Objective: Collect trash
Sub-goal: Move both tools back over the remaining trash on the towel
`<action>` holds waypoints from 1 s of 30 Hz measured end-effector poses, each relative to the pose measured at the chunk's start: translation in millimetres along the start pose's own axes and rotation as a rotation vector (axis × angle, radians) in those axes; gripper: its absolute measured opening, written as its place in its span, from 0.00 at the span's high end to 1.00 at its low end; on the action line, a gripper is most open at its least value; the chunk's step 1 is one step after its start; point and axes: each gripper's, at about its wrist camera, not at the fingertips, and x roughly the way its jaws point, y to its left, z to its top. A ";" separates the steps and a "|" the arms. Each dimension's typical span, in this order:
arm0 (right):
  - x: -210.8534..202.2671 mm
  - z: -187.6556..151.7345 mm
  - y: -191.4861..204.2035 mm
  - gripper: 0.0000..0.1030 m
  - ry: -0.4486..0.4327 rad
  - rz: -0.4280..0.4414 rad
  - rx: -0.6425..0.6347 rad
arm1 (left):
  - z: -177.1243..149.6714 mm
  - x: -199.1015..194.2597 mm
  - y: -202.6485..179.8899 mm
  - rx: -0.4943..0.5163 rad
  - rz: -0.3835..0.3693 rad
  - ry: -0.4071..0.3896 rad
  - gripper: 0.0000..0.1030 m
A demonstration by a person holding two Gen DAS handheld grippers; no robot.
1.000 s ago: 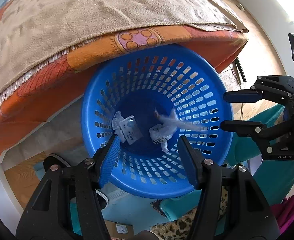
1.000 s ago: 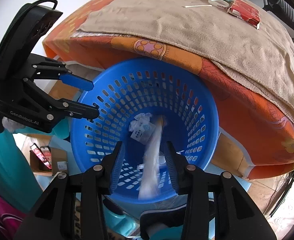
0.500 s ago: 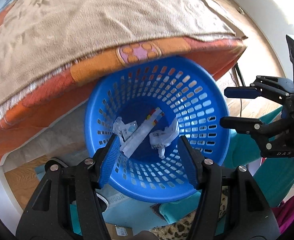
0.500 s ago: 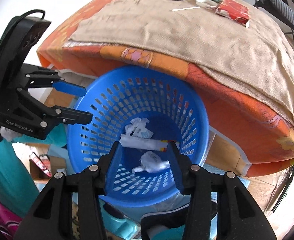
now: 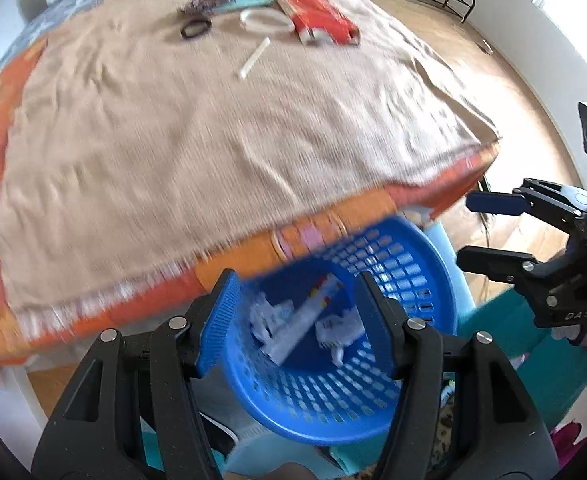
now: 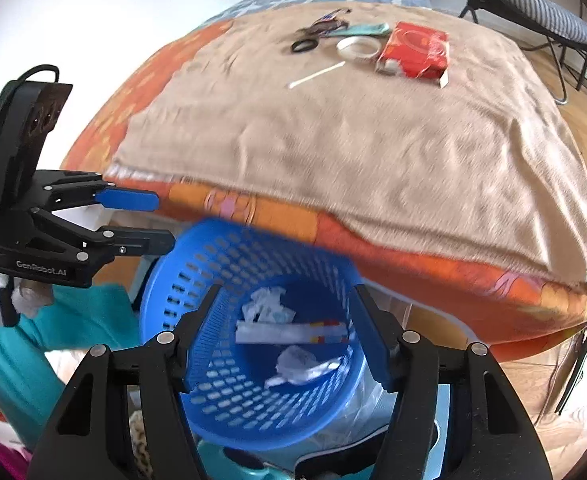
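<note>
A blue perforated basket (image 5: 345,392) (image 6: 229,400) stands on the floor against the bed's edge. It holds crumpled white paper (image 6: 269,306) and a long white wrapper (image 6: 289,332) with a coloured end. My left gripper (image 5: 295,280) (image 6: 163,222) hovers over the basket, open and empty. My right gripper (image 6: 285,292) (image 5: 465,230) hangs beside it with its jaws opening and nothing between them. At the far side of the bed lie a red packet (image 5: 317,20) (image 6: 413,54), a white tape ring (image 5: 265,22) (image 6: 357,48), a white stick (image 5: 253,58) (image 6: 317,74) and a black hair tie (image 5: 195,28) (image 6: 303,45).
A beige blanket (image 6: 373,152) covers an orange bedspread (image 6: 433,276) that overhangs the basket's rim. A teal sleeve (image 6: 33,344) shows low on the left. A folding chair (image 6: 541,8) stands on the wooden floor (image 5: 493,80) beyond the bed.
The long wrapper dropped from my right gripper into the basket and its jaws widened. Both grippers rose and tilted up, bringing the bed top into view.
</note>
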 end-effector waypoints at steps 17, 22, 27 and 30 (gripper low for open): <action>-16.8 99.4 -55.9 0.37 -0.114 -0.047 0.134 | 84.7 -4.9 23.8 -0.041 -0.010 -0.088 0.40; -8.5 122.4 -84.2 0.37 -0.121 -0.075 0.179 | 108.1 1.0 27.6 -0.053 -0.011 -0.095 0.40; 1.6 143.4 -112.0 0.37 -0.114 -0.079 0.251 | 137.8 10.2 34.2 -0.088 -0.020 -0.108 0.40; 6.9 156.1 -119.5 0.37 -0.113 -0.079 0.262 | 158.3 19.7 39.6 -0.126 -0.035 -0.112 0.40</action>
